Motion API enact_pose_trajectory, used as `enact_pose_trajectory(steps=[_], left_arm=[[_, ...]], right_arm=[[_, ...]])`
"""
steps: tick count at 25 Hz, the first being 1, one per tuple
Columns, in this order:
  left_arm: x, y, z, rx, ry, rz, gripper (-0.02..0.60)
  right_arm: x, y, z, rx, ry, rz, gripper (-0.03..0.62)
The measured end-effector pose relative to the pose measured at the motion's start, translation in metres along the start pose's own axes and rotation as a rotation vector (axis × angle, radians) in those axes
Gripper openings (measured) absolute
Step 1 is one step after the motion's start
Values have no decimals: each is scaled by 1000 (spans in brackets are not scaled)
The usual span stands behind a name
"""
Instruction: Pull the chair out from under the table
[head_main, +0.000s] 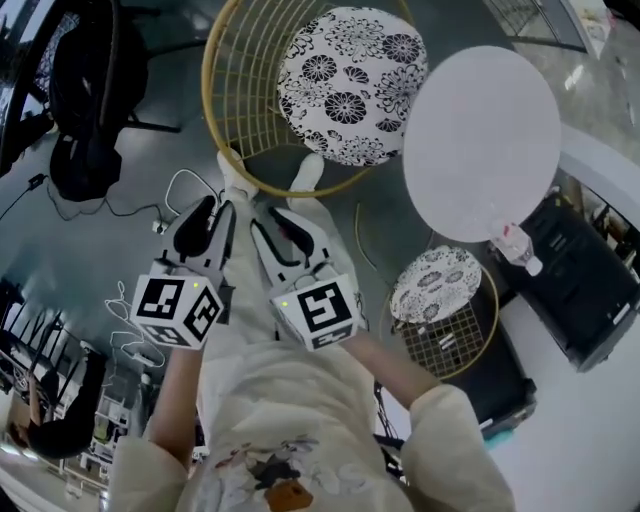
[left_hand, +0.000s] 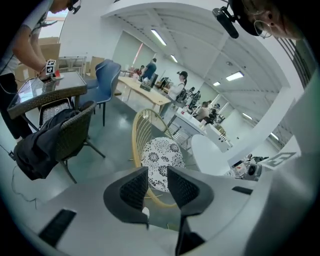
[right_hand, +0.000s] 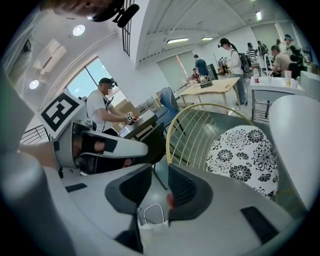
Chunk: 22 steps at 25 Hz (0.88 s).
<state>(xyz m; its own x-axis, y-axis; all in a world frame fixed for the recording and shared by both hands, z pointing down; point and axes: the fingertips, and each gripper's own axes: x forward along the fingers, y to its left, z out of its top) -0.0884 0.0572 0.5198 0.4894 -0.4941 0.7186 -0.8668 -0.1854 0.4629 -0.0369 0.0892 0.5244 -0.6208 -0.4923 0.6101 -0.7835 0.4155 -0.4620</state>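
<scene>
The chair has a gold wire back (head_main: 214, 95) and a round black-and-white floral seat (head_main: 345, 85). It stands just left of the round white table (head_main: 480, 140), whose rim overlaps the seat's right edge. My left gripper (head_main: 222, 212) and right gripper (head_main: 275, 225) hang side by side just short of the back's near rim, touching nothing. In the left gripper view the jaws (left_hand: 157, 182) stand apart, with the seat (left_hand: 160, 157) beyond them. The right gripper (right_hand: 160, 187) is open and empty too, with the wire back (right_hand: 195, 135) ahead.
A second, smaller floral stool (head_main: 435, 285) with a gold wire frame sits near the table's base. A black chair with a dark bag (head_main: 85, 100) stands at the left. Cables (head_main: 185, 185) lie on the floor. A bottle (head_main: 515, 245) and a black box (head_main: 590, 290) are at the right.
</scene>
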Motion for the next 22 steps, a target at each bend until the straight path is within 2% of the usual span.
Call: enact_pose_trajectory(steps=[4,9,16,22], left_arm=[[24,20,-11,-51,-2,15,106],[49,36,-20,-93,-15,14,127],[74,40,-25,-133,-14,12,152],[94,46,-30,-171,6,34,166]], right_arm=[[17,-2,-21,-53,35,12,89],[34,-13,-43,-124,62,-18,92],[55,-24,-51,-243,82,-29,106],[78,-31,-63,-280,99,-4,109]])
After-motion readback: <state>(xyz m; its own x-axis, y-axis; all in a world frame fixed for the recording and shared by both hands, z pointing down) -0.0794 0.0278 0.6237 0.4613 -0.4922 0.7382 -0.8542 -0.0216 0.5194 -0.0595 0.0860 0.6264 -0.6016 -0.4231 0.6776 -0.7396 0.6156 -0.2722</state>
